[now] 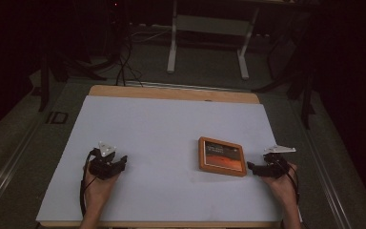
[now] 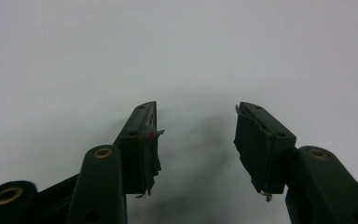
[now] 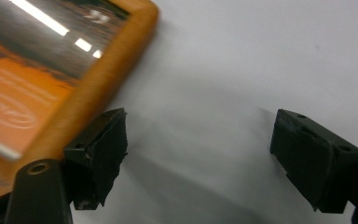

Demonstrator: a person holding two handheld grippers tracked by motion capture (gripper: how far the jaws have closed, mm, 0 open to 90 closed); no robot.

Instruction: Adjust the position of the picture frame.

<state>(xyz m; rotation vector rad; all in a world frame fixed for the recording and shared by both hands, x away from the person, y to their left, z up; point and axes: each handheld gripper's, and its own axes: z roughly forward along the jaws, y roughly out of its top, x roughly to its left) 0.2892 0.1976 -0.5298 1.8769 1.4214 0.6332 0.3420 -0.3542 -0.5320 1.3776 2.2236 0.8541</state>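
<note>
A wooden-framed picture [image 1: 222,156] with an orange and dark image lies flat on the white table cover [image 1: 162,129], right of centre. My right gripper [image 1: 253,167] rests just right of the frame's near right edge, jaws pointing left and open. In the right gripper view the frame [image 3: 65,70] sits at the upper left beside the left jaw, and nothing is between the pads of the right gripper [image 3: 198,156]. My left gripper [image 1: 121,162] lies at the table's near left, open and empty; the left gripper [image 2: 196,140] faces bare white surface.
The wooden table edge [image 1: 171,92] shows beyond the white cover. A white-legged table frame [image 1: 209,33] and cables [image 1: 124,62] stand on the dark floor behind. A wide stretch of cover lies between the two grippers.
</note>
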